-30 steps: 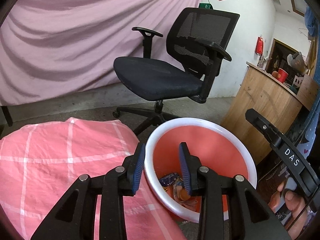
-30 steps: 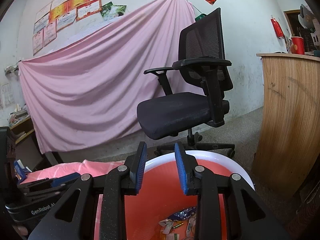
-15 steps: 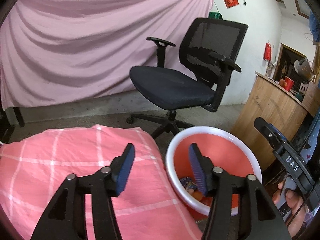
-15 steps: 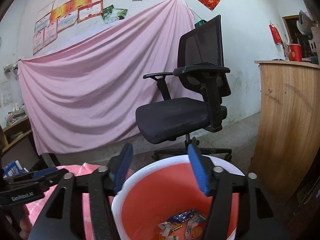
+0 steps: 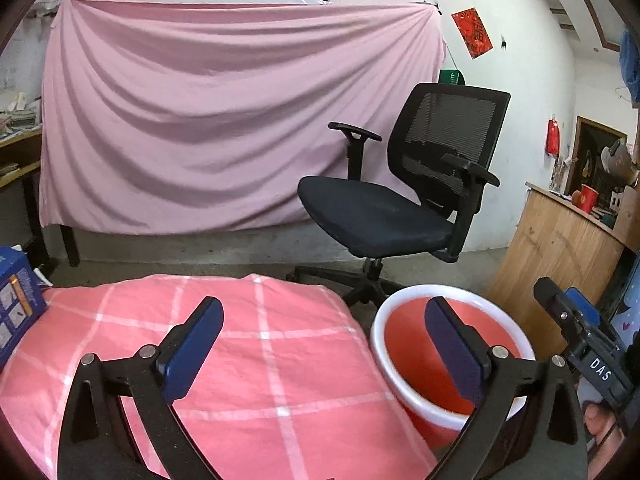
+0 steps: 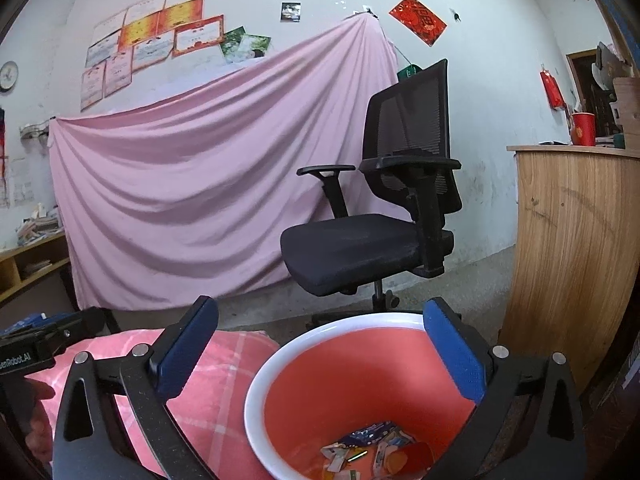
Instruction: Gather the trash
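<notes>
A red bucket (image 6: 360, 368) with a white rim stands beside the pink checked cloth (image 5: 260, 360). Several wrappers and scraps of trash (image 6: 368, 448) lie at its bottom. My right gripper (image 6: 320, 312) hovers over the bucket's near rim, its jaws opening wide with nothing between them. My left gripper (image 5: 322, 316) sits above the cloth's right edge, left of the bucket (image 5: 404, 340); its jaws are opening too, and nothing is between them. The right gripper's body (image 5: 580, 344) and the hand holding it show at the far right of the left wrist view.
A black office chair (image 5: 380, 216) stands just behind the bucket. A wooden counter (image 6: 576, 240) with a red cup (image 6: 583, 128) rises to the right. A pink sheet (image 5: 200, 120) hangs on the back wall. A blue box (image 5: 16, 308) sits at the cloth's left edge.
Both grippers have gone from nearly closed to wide open. The left one has drawn back and leftward from the bucket over the cloth. The right one has backed off slightly.
</notes>
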Demonstrator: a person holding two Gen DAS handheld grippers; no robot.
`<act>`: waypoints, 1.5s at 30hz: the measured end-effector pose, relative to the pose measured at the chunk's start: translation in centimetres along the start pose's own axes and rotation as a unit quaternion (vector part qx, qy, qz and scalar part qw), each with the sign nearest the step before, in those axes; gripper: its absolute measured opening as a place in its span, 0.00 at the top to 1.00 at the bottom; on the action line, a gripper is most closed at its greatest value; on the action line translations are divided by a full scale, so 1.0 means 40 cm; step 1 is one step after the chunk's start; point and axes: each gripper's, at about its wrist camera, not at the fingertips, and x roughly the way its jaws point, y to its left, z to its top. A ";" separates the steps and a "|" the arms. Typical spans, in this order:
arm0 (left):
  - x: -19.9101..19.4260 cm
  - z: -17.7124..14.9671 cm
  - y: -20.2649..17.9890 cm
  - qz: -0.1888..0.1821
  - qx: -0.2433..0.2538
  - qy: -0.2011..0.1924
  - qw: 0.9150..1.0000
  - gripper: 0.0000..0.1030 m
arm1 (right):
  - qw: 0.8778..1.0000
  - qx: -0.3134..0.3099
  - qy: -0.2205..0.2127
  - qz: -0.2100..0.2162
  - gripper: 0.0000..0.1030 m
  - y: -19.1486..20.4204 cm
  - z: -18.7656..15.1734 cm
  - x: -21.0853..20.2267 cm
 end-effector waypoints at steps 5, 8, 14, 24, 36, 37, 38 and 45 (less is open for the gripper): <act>-0.038 -0.036 0.019 0.007 -0.002 -0.005 1.000 0.04 | 1.000 -0.001 0.003 0.007 0.00 0.020 -0.023 -0.033; -0.067 -0.060 0.033 0.013 -0.001 -0.010 1.000 0.04 | 1.000 -0.008 -0.001 0.010 0.00 0.036 -0.034 -0.056; -0.137 -0.107 0.055 0.030 0.004 -0.024 0.999 0.04 | 1.000 -0.014 -0.010 0.020 0.00 0.080 -0.067 -0.110; -0.254 -0.138 0.112 0.039 -0.019 -0.042 0.998 0.04 | 0.999 -0.027 -0.018 0.036 0.00 0.175 -0.118 -0.221; -0.374 -0.212 0.161 0.053 -0.001 -0.043 0.998 0.04 | 0.999 -0.036 -0.018 0.033 0.00 0.219 -0.152 -0.311; -0.384 -0.218 0.168 0.054 0.000 -0.043 0.998 0.04 | 0.999 -0.035 -0.018 0.032 0.00 0.221 -0.155 -0.318; -0.391 -0.224 0.171 0.056 0.001 -0.044 0.997 0.04 | 0.999 -0.034 -0.018 0.031 0.00 0.223 -0.157 -0.324; -0.448 -0.254 0.206 0.063 0.001 -0.052 0.997 0.04 | 0.999 -0.025 -0.012 0.019 0.00 0.244 -0.169 -0.367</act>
